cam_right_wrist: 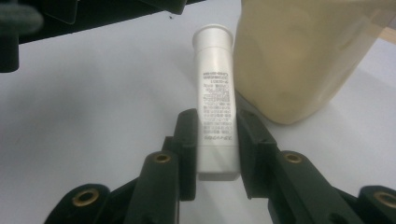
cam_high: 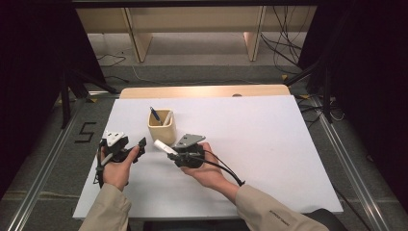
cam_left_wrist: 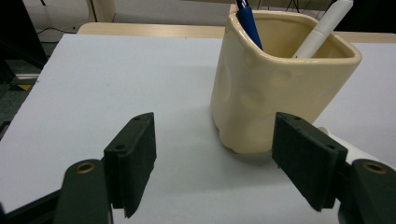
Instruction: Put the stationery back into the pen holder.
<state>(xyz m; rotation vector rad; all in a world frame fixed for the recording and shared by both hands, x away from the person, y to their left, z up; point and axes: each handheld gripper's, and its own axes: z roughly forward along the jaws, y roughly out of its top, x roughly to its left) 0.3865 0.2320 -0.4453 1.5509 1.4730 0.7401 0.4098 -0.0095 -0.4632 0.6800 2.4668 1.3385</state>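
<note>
Beside the cream holder (cam_high: 161,128), our right gripper (cam_right_wrist: 215,140) clamps a white tube (cam_right_wrist: 215,107); our left gripper (cam_left_wrist: 215,158) waits wide and empty. Next, we judge, lift and tip it into the holder.

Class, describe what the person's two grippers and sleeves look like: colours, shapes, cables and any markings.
Both grippers, left and right, are black, each with two flat dark pads and brass-ringed holes, topped by a grey three-cornered plate. A black cable trails from the right one. Sleeves are beige.
</note>
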